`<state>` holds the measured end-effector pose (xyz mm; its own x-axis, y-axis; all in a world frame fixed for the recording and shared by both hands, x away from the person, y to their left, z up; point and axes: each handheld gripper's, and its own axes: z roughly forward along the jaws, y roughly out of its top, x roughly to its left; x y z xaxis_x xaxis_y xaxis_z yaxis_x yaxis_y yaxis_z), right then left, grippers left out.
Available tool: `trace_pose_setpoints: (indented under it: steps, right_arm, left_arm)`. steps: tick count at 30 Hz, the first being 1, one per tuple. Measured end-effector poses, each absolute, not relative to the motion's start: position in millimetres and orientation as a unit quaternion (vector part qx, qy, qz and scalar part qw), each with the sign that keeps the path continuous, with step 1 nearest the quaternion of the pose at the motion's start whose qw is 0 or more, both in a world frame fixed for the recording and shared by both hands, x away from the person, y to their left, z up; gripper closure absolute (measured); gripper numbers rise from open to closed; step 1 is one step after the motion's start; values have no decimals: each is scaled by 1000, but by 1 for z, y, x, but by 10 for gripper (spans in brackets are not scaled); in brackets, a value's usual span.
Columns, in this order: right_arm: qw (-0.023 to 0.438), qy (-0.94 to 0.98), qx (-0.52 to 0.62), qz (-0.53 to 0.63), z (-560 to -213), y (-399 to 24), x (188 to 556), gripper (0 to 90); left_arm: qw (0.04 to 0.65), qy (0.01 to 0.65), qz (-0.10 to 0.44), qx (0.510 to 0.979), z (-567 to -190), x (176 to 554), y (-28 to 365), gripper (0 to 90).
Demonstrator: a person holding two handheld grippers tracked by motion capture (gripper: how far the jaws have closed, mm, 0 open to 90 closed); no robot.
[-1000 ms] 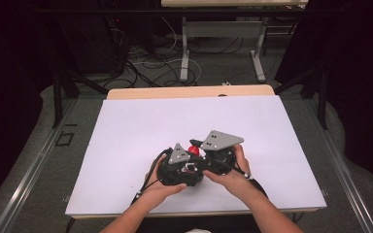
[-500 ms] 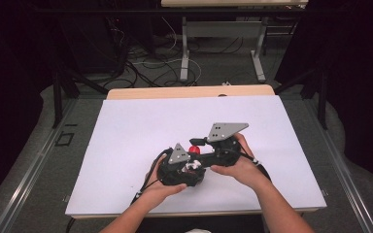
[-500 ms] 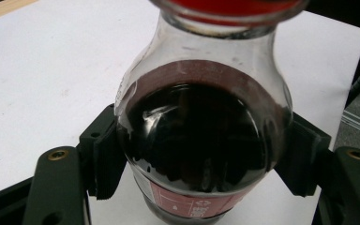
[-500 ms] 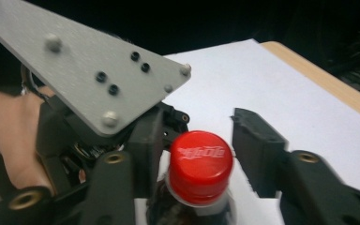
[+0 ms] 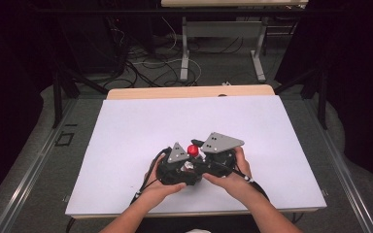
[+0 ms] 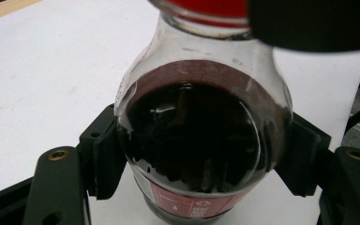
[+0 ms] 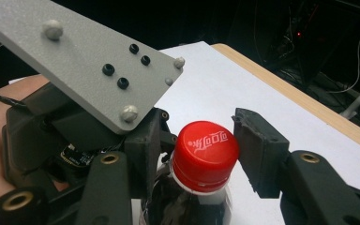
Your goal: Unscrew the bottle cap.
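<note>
A small bottle of dark cola (image 6: pixel 192 150) with a red cap (image 7: pixel 205 152) stands on the white table top (image 5: pixel 141 126). My left gripper (image 6: pixel 204 159) is shut on the bottle's round body, one pad (image 6: pixel 104 157) on each side. My right gripper (image 7: pixel 199 140) is open and straddles the cap; its right pad (image 7: pixel 258 152) sits close beside the cap with a slight gap. In the high view both grippers meet near the front middle of the table, left gripper (image 5: pixel 177 167) and right gripper (image 5: pixel 218 158), with the cap (image 5: pixel 192 149) between them.
The left gripper's grey plate (image 7: pixel 79 65) hangs just above and left of the cap. The table's wooden far edge (image 5: pixel 189 91) runs along the back. Table legs and cables (image 5: pixel 184 53) lie on the floor beyond.
My right gripper lifted up and away from the bottle half a second ago, then came back down around the cap. The left gripper and bottle have stayed in place.
</note>
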<state>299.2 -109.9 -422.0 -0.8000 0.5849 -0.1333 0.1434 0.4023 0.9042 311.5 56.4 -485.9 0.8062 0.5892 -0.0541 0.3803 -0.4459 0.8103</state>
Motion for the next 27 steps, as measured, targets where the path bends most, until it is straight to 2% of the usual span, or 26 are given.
trace_pose_setpoints:
  steps: [8,12,15,19,27]
  right_arm:
    - [206,813,221,497,-422,-108,309,600]
    - [189,820,202,502,-421,-111,314,607]
    - [164,828,174,508,-419,-116,321,611]
    - [104,838,134,519,-417,-127,335,613]
    - [98,840,128,519,-416,-132,338,613]
  left_arm:
    - [438,281,117,846,-486,310,54,295]
    - [447,281,119,841,-487,310,54,295]
    - [446,276,117,843,-486,309,54,295]
    - [443,272,104,848,-484,308,54,295]
    - [457,268,107,841,-486,308,53,295]
